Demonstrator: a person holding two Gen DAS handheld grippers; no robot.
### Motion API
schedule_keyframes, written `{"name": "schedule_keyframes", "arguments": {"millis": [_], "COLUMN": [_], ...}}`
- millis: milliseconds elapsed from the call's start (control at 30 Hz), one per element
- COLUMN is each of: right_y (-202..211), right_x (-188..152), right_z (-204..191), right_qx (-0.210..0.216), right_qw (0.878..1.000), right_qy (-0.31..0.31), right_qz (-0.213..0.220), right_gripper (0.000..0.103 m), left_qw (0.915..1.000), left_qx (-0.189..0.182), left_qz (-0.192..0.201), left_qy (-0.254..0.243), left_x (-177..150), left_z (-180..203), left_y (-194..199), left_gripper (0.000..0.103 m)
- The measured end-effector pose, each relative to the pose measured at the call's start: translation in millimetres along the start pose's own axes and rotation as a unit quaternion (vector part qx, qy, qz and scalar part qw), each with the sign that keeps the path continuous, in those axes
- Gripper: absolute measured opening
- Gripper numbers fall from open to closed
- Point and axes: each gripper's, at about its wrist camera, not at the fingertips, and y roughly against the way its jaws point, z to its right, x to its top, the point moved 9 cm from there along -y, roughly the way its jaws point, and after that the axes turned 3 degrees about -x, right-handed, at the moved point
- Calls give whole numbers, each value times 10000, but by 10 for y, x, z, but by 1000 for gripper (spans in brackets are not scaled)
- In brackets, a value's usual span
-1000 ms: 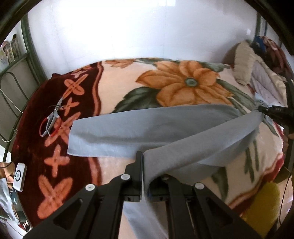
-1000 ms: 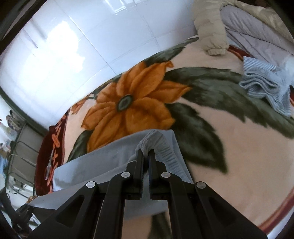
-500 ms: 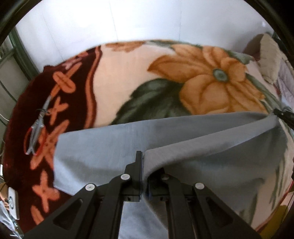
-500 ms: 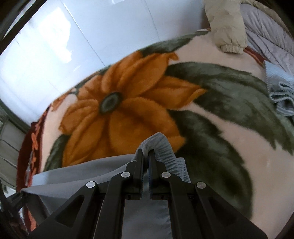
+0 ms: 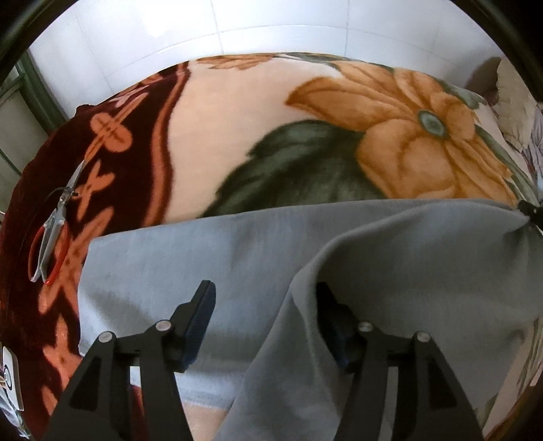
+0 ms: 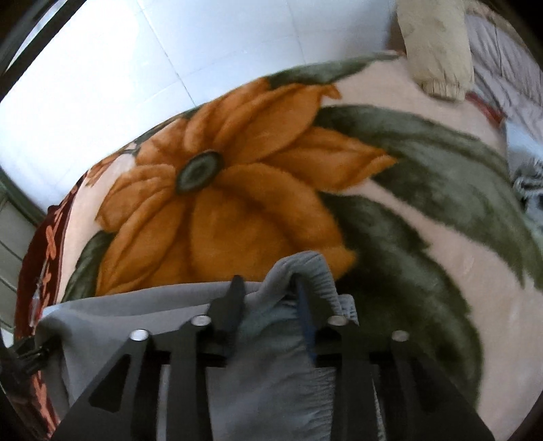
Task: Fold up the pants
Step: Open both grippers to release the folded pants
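Observation:
Grey pants [image 5: 169,271] lie folded lengthwise on the flowered blanket [image 5: 237,118]. My left gripper [image 5: 263,291] hangs just over the leg end with its jaws opening. A loose fold of the top layer [image 5: 339,244] runs between them and leans on the right finger, unpinched. In the right wrist view my right gripper [image 6: 268,288] is at the waist end, jaws also opening. The ribbed waistband [image 6: 322,271] bunches between them and drapes over the right finger. Each gripper shows at the edge of the other's view: the right gripper [image 5: 531,212], the left gripper [image 6: 30,352].
Red-handled scissors [image 5: 51,234] lie on the blanket's dark red border, left of the pants. A white device [image 5: 10,376] sits at the left edge. A beige pillow [image 6: 437,51] and a striped cloth [image 6: 529,179] lie to the right. A white tiled wall [image 5: 271,27] runs behind the bed.
Both grippers came down toward the bed with the pants and went from shut on the cloth to open. The lifted layer now rests on the lower one.

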Motion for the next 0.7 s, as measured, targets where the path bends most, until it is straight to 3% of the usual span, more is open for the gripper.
{"name": "schedule_keyframes", "arguments": {"millis": [133,333,700], "right_y": [188,495,873], "right_x": [47,-11,-513], "right_z": [-62,-182,-341], "right_qx": [-158,-52,228], "right_qw": [9993,9984,9980], "right_qy": [249,392,543], "right_qz": [226,392,241], "right_gripper": [47,47,47], "left_qw": [10000,9991,9981], "left_qx": [-62,-368,-491], "left_qz": [75,178,343], "left_qy": [16,80,169], "left_x": [-40,-149,-620], "left_z": [-35,83,268], "left_y": [153,428,818], "left_gripper": [71,72,72]}}
